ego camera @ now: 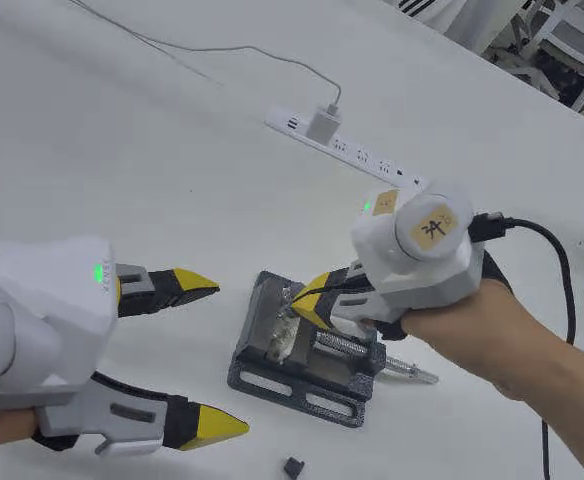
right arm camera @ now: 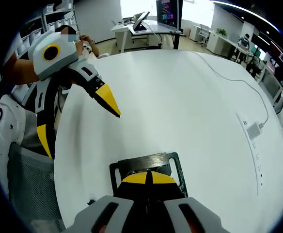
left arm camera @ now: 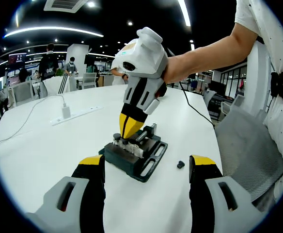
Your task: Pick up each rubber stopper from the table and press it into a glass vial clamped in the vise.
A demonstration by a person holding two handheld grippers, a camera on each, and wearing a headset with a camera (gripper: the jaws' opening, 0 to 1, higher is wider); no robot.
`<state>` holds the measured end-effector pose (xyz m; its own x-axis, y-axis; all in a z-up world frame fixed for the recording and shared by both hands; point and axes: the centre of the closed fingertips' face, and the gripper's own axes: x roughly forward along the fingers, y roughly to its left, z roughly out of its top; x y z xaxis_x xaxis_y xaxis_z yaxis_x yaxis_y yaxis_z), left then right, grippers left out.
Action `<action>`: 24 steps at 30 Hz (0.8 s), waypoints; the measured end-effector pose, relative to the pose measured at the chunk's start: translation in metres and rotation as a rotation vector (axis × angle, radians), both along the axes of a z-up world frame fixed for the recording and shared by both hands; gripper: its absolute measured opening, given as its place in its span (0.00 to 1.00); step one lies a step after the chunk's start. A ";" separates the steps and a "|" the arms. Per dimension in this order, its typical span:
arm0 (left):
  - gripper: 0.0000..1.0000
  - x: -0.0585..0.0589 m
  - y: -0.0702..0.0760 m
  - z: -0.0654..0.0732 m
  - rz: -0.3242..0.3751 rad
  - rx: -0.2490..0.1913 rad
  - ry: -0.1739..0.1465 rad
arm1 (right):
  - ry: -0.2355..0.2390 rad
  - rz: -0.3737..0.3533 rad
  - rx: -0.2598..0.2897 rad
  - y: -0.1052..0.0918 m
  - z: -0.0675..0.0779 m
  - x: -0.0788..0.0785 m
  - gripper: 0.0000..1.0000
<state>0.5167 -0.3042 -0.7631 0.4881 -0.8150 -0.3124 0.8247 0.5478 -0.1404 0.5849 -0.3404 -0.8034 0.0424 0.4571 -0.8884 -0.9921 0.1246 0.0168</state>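
Glass hates side load, so with my right gripper (ego camera: pixel 302 305) closed over the vials (left arm camera: pixel 123 141) in the vise (ego camera: pixel 302 395) I'd press straight down; my left gripper (ego camera: pixel 227 355) hangs spread open, and another stopper (ego camera: pixel 292 466) lies on the table (ego camera: pixel 172 150).

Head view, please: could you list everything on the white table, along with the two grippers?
Table: one, white, under everything.
Vise: one, dark, mid-table.
Vials: clear, clamped in the vise; count unclear.
Loose stopper: one, black, beside the vise, apart from it.
Power strip: one, white, far side.
Charger: one, white, plugged into the strip, with a thin cable.
Left gripper: open, left of the vise.
Right gripper: jaws shut, tips over the vise.
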 end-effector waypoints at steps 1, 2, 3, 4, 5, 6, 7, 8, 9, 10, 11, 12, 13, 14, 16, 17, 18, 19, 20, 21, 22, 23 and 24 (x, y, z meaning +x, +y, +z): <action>0.69 0.000 0.001 -0.001 0.001 0.004 0.000 | 0.000 -0.003 0.003 0.000 0.000 0.000 0.00; 0.69 0.000 0.001 -0.001 0.001 0.005 0.001 | 0.001 -0.005 0.005 0.000 0.000 0.000 0.00; 0.69 0.000 0.001 -0.001 0.001 0.005 0.001 | 0.002 -0.006 0.005 0.000 0.000 0.000 0.00; 0.69 0.000 0.001 -0.001 0.001 0.005 0.002 | 0.006 -0.008 0.007 0.000 0.000 0.000 0.00; 0.69 0.000 0.001 -0.001 0.001 0.006 0.002 | 0.008 -0.011 0.008 0.000 0.000 0.000 0.00; 0.69 0.000 0.001 -0.001 0.000 0.006 0.000 | 0.010 -0.012 0.009 0.000 0.000 0.000 0.00; 0.69 0.000 0.001 0.000 0.001 0.005 0.000 | 0.011 -0.012 0.010 0.000 0.000 0.001 0.00; 0.69 0.000 0.001 0.000 0.002 0.004 0.001 | 0.012 -0.013 0.011 0.000 0.001 0.001 0.00; 0.69 0.000 0.001 0.000 0.004 0.004 0.002 | 0.013 -0.014 0.012 0.000 0.001 0.001 0.00; 0.69 0.000 0.001 0.000 0.003 0.005 0.001 | 0.014 -0.015 0.015 0.000 0.001 0.000 0.00; 0.69 0.001 0.001 0.000 0.003 0.005 0.000 | 0.015 -0.018 0.018 0.000 0.002 0.001 0.00; 0.69 0.000 0.001 0.000 0.002 0.004 0.001 | 0.013 -0.023 0.019 -0.001 0.002 0.002 0.00; 0.69 0.000 0.001 0.000 0.001 0.004 0.001 | 0.012 -0.024 0.023 0.000 0.003 0.002 0.00; 0.69 0.000 0.000 0.000 0.001 0.004 0.001 | 0.015 -0.032 0.029 -0.001 0.005 0.003 0.00; 0.69 0.000 0.000 -0.001 0.002 0.004 0.003 | 0.013 -0.039 0.035 -0.001 0.008 0.005 0.00; 0.69 0.000 0.000 -0.001 0.002 0.004 0.003 | 0.009 -0.040 0.035 -0.002 0.009 0.006 0.00; 0.69 0.000 0.000 -0.001 0.002 0.004 0.003 | 0.006 -0.042 0.036 -0.003 0.009 0.007 0.00; 0.69 0.000 0.000 0.000 0.002 0.004 0.003 | 0.006 -0.045 0.038 -0.004 0.011 0.009 0.00; 0.69 -0.001 0.000 -0.001 0.002 0.005 0.003 | 0.006 -0.045 0.039 -0.005 0.011 0.009 0.00; 0.69 -0.001 0.001 -0.001 0.001 0.005 0.002 | 0.005 -0.047 0.039 -0.006 0.013 0.010 0.00; 0.69 -0.001 0.001 0.000 0.002 0.004 0.002 | 0.004 -0.046 0.040 -0.006 0.013 0.010 0.00; 0.69 0.000 0.001 0.000 0.003 0.003 0.002 | 0.003 -0.045 0.040 -0.007 0.014 0.010 0.00; 0.69 -0.001 0.001 0.000 0.003 0.003 0.003 | 0.002 -0.043 0.039 -0.008 0.015 0.010 0.00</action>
